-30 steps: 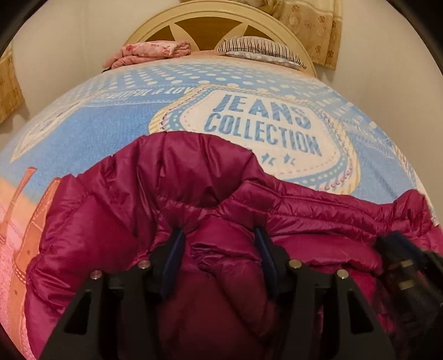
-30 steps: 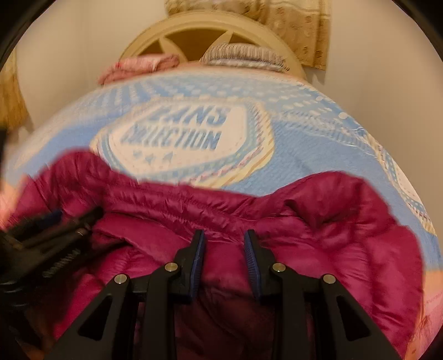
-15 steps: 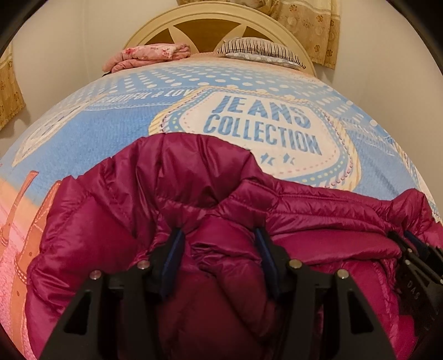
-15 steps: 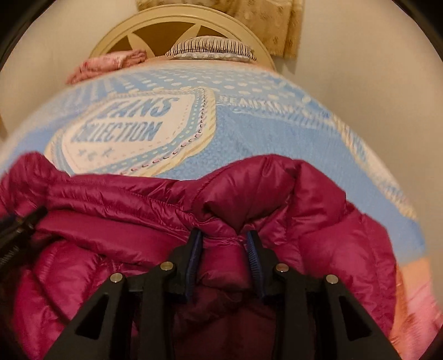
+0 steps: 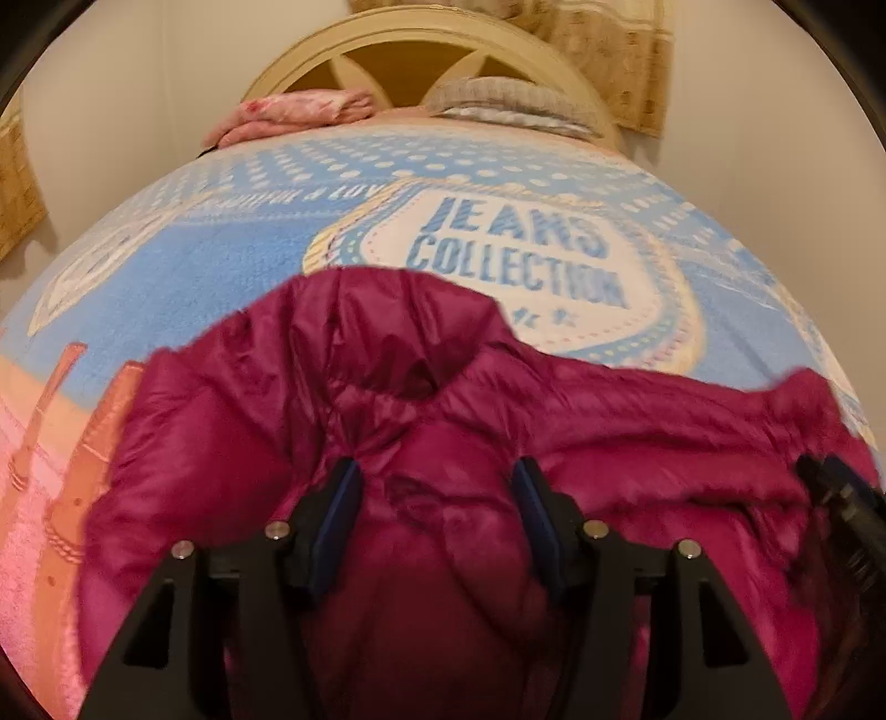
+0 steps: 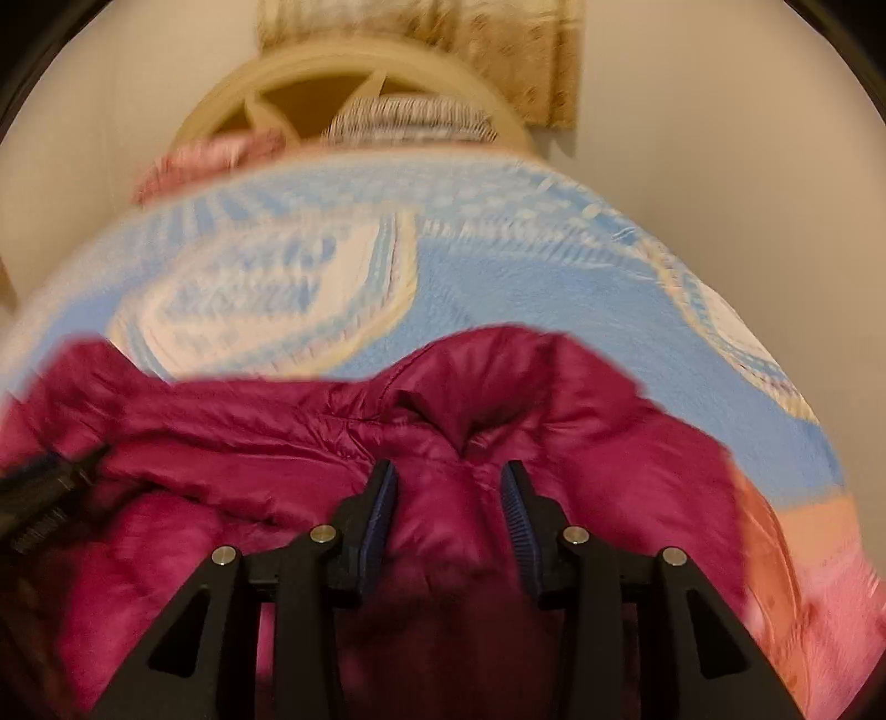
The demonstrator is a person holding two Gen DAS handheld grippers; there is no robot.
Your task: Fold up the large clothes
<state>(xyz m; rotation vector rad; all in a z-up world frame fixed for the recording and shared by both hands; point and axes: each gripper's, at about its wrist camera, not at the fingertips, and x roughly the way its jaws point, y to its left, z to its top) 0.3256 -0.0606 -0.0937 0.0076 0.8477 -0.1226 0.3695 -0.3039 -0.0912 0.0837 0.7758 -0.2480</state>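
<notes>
A magenta puffer jacket lies on the bed and fills the lower half of both views; it also shows in the right wrist view. My left gripper is shut on a thick bunch of the jacket near its left end. My right gripper is shut on a bunch of the jacket near its right end. The right gripper shows at the right edge of the left wrist view, and the left gripper at the left edge of the right wrist view. The jacket's lower part is hidden under the grippers.
The bed has a blue blanket printed "JEANS COLLECTION". At the far end are a cream headboard, a folded pink cloth and a striped pillow. Walls stand close on both sides, with a curtain behind the headboard.
Both grippers have moved with the jacket held; the views are blurred from motion. The right gripper has swung away to the right, spreading the jacket between the two hands.
</notes>
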